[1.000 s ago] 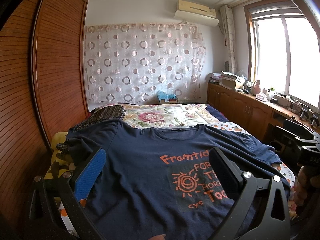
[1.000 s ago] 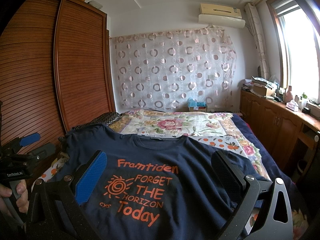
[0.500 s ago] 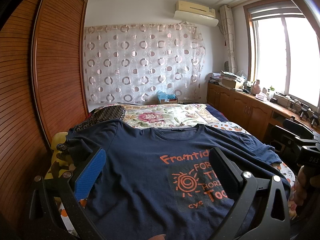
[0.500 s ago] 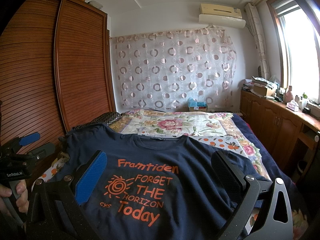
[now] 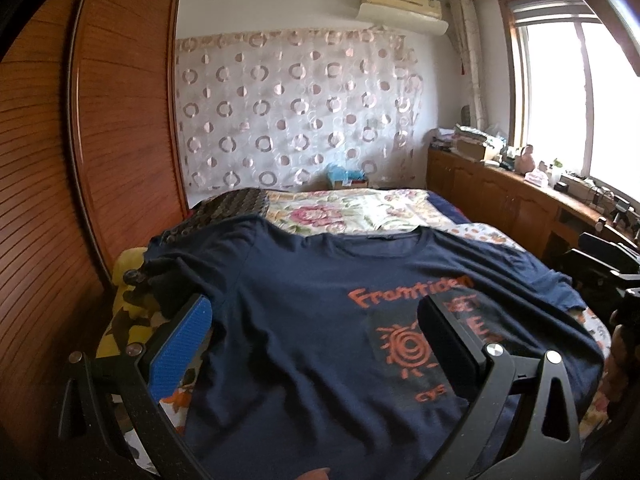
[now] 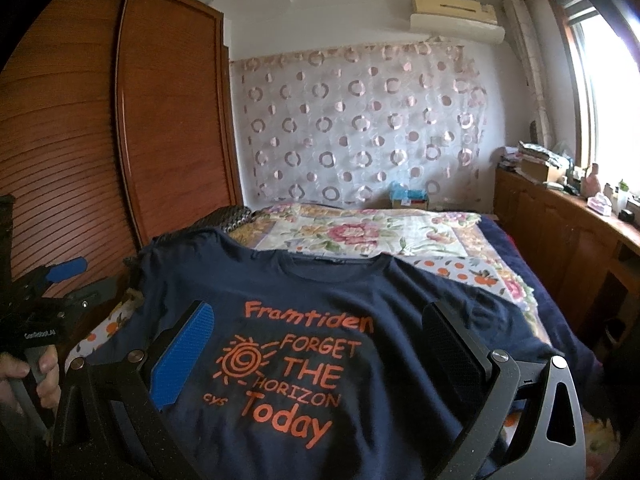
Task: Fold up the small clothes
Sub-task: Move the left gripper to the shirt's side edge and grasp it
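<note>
So from where I'm driving this, the navy t-shirt (image 6: 304, 320) is spread flat, front side up, on the bed (image 6: 400, 236), neckline pointing away from both grippers. The orange print reads "Framtiden FORGET THE HORIZON Today" with a little sun next to it.

Right gripper (image 6: 316, 356) has its fingers spread wide with nothing between them, and the print sits pretty much right in the gap between the blue pad (image 6: 184, 354) and the black one. It's above the lower chest of the shirt, not gripping any fabric.

Left gripper (image 5: 316, 344) is the same deal, fingers wide apart and empty. The plain navy chest shows between them, the sun logo is just inside its right-hand finger, and the shirt's bunched-up sleeve (image 5: 172, 276) is just past the blue fingertip (image 5: 180, 348).

A hand (image 6: 40, 376) holding the left gripper's handle shows off to the left of the right gripper's blue finger. Floral bedspread lies beyond the collar.
</note>
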A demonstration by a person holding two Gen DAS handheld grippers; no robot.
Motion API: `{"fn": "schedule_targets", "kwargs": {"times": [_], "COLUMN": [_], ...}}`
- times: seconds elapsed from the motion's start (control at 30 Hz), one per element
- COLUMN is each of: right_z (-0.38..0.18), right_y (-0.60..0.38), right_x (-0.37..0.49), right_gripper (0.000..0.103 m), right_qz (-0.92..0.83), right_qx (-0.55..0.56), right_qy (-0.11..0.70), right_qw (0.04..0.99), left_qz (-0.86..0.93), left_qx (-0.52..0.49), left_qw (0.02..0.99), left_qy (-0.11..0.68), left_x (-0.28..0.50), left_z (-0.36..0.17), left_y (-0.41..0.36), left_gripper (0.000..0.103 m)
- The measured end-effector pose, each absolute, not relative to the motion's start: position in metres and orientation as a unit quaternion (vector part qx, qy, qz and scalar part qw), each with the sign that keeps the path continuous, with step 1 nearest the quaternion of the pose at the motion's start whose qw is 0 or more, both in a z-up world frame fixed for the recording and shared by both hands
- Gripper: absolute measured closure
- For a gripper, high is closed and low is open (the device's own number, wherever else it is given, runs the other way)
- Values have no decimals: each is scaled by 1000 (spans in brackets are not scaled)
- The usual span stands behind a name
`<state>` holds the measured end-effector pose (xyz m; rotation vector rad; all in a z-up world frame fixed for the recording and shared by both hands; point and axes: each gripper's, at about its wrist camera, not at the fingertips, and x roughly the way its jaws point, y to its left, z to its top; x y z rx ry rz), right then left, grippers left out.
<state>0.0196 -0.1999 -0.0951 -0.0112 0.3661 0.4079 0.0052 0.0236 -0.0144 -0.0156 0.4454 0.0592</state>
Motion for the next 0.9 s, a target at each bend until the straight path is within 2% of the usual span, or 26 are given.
{"fn": "schedule_targets", "kwargs": {"times": [0.9], "right_z": [-98], "right_y": [-176], "right_x": [49], "right_gripper": [0], "right_qz": [254], "right_qx": [-51], "right_qy": [247], "right_qw": [934], "left_qz": [83], "left_qx": [-15], "left_qw": [951], "left_qy": [297], "left_x": [49], "left_z": [-56], "left_y": [116], "left_gripper": [0]}}
